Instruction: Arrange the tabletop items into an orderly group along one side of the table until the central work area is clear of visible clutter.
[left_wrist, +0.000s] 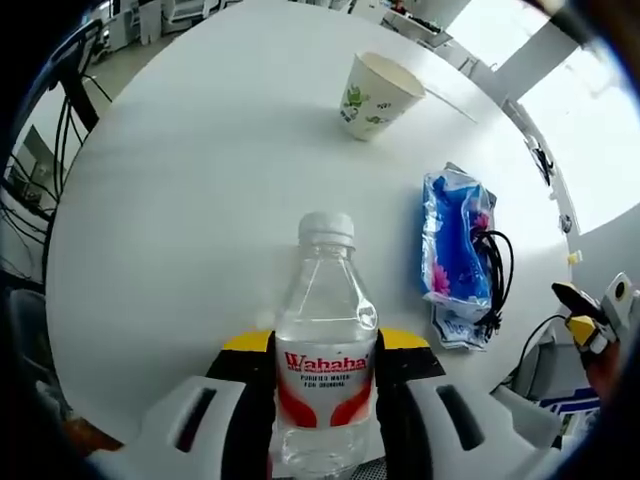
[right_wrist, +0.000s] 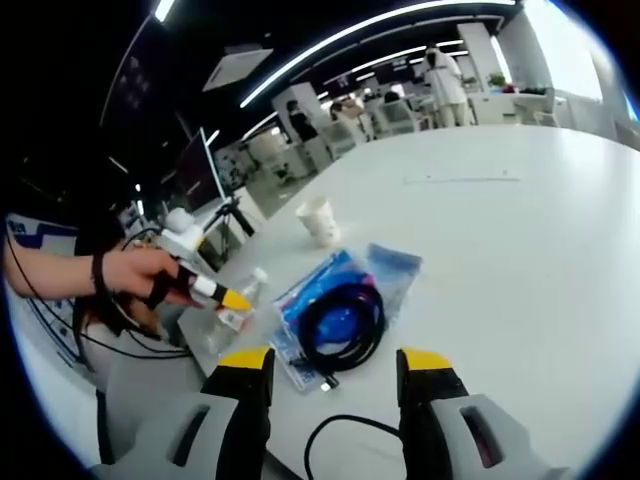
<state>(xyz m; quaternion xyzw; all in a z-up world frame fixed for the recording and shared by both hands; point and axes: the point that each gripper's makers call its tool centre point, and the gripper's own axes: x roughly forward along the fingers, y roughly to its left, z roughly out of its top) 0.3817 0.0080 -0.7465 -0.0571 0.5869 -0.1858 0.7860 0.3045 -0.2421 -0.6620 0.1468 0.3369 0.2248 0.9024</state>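
Clearly, bottle: a clear water bottle (left_wrist: 326, 350) with a white cap and a red "Wahaha" label stands upright on the white round table (left_wrist: 200, 200), near the edge closest to the camera in the left gripper view.
Left gripper: the left gripper (left_wrist: 326, 352) has its yellow-tipped jaws pressed against both sides of the bottle at label height, gripping it; in the right gripper view a person's hand (right_wrist: 130, 275) holds this tool over the bottle (right_wrist: 232, 310).
Blue packet: a blue plastic packet (left_wrist: 455, 255) lies flat to the right of the bottle, apart from it, with a coiled black cable (right_wrist: 340, 328) resting on top of it.
Paper cup: a white paper cup (left_wrist: 378, 95) with green print stands farther across the table, beyond the packet and well apart from the bottle.
Right gripper: the right gripper (right_wrist: 330, 362) hangs with its jaws spread wide and nothing between them, just short of the packet and cable.
Background: desks, chairs and ceiling light strips (right_wrist: 330, 50) show beyond the table.
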